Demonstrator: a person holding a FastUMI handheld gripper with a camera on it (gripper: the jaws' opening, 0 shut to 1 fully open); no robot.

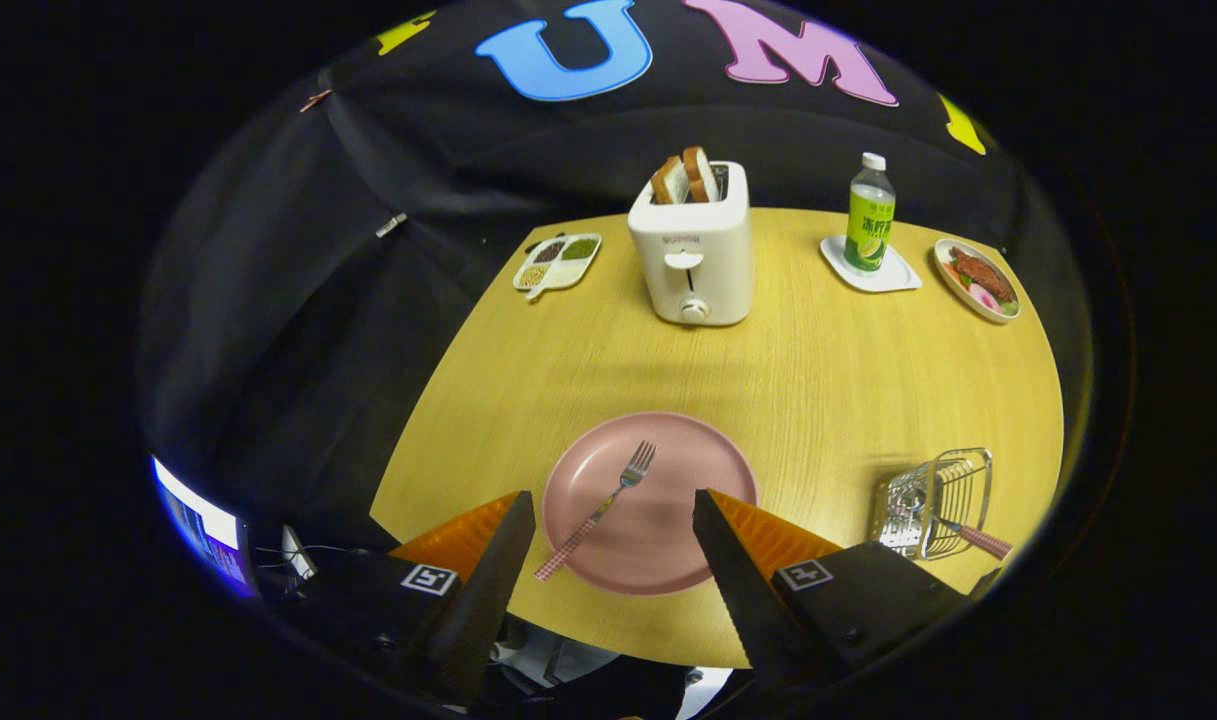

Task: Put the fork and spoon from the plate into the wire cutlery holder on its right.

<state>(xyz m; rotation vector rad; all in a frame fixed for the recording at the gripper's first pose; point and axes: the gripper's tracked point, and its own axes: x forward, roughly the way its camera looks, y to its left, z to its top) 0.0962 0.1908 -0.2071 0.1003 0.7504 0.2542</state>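
The gripper (613, 520) is held wide open, with nothing grasped. The fork (600, 508) is seen lying between its fingers on the pink plate (703, 455), tines toward one o'clock. The wire cutlery holder (936, 500) is placed at three o'clock, a checked handle (983, 541) protruding.

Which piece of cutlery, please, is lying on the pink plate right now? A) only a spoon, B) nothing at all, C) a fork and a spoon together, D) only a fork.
D: a single fork lies diagonally across the pink plate, between the fingers of the open tongs, while a checked handle already sticks out of the wire cutlery holder to the plate's right.
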